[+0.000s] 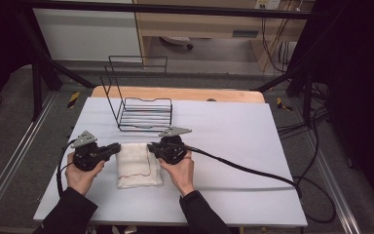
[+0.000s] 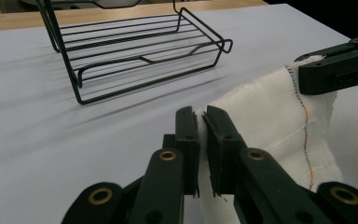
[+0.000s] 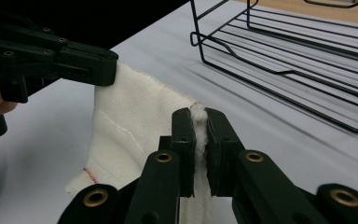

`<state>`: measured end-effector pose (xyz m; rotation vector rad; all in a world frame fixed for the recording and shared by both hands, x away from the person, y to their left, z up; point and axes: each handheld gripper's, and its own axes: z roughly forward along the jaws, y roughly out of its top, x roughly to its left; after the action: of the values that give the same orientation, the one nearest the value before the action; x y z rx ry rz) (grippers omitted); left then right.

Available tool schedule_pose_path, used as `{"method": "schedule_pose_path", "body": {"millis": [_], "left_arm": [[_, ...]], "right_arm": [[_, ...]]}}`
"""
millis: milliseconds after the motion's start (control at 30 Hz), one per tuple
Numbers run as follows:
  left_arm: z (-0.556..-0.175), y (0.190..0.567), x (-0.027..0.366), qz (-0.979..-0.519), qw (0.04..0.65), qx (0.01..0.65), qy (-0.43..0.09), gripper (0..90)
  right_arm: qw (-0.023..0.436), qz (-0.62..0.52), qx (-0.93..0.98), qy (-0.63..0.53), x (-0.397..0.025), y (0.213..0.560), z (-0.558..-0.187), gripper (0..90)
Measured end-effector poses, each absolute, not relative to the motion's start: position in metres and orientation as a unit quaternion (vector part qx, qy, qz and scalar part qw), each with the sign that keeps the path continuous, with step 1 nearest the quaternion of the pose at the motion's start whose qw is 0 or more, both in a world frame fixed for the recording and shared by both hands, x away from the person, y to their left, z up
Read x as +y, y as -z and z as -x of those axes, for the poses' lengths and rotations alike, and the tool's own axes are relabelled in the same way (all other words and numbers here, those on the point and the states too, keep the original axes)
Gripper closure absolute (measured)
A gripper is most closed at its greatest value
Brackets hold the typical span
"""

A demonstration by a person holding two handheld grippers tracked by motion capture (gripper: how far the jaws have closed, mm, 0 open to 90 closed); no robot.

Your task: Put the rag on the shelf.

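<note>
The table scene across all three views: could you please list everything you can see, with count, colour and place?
folded white cloth with red stitching: one, white, on the near middle of the sheet, pinched at both far corners.
black wire rack: one, black, on the sheet beyond the cloth, tall open frame at its left.
white table sheet: one, white, covering the tabletop.
wooden tabletop edge: one, light wood, along the far side.
wooden cabinet: one, light wood, on the floor beyond.
left gripper: one, black, shut on the cloth's left corner.
right gripper: one, black, shut on the cloth's right corner.
hands: two, dark sleeves, at the near edge.
</note>
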<state>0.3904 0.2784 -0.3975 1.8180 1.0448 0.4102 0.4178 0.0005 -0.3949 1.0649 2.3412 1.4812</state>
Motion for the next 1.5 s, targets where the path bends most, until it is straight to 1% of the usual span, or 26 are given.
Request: {"method": "schedule_pose_path", "body": {"millis": [1067,1500], "left_arm": [[-0.373,0.364,0.274,-0.724,0.523,0.402,-0.2,83.5],[-0.373,0.346,0.271,-0.717,0.536,0.392,-0.212,83.5]], "right_arm": [[0.121,-0.329,0.76,-0.548,-0.013,0.362,-0.402,83.3],[0.134,-0.322,0.743,-0.572,-0.019,0.347,-0.398,83.4]]}}
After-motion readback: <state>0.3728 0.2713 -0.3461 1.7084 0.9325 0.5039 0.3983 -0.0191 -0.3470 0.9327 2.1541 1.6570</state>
